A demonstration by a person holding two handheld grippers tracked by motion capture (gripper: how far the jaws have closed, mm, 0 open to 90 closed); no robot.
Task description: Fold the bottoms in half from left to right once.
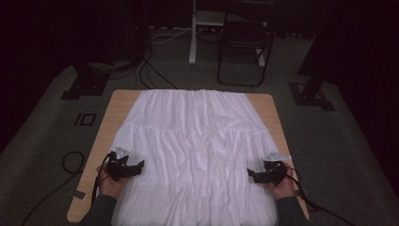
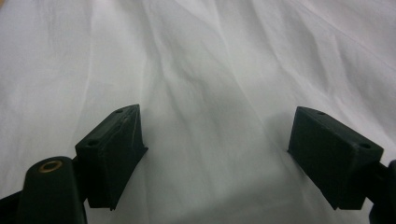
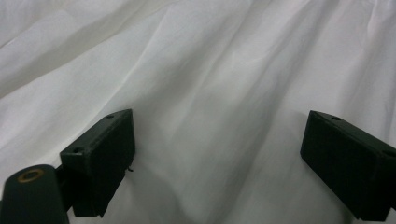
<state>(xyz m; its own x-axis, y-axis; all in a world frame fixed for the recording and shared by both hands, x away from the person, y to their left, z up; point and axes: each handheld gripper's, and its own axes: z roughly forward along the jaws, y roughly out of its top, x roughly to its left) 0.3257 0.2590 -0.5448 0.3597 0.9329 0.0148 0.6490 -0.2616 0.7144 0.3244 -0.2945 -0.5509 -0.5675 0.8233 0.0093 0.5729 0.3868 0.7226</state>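
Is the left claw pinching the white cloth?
Cannot tell. In the left gripper view the left claw stands open over the white cloth, nothing pinched; whether its tips rest on it is unclear.

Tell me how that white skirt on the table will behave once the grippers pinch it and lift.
The white skirt lies in soft wrinkles and gathers, so it will probably hang limp and droop between the left gripper and the right gripper. It looks thin, so likely light. Spread over most of the table, it may drag and bunch when pulled.
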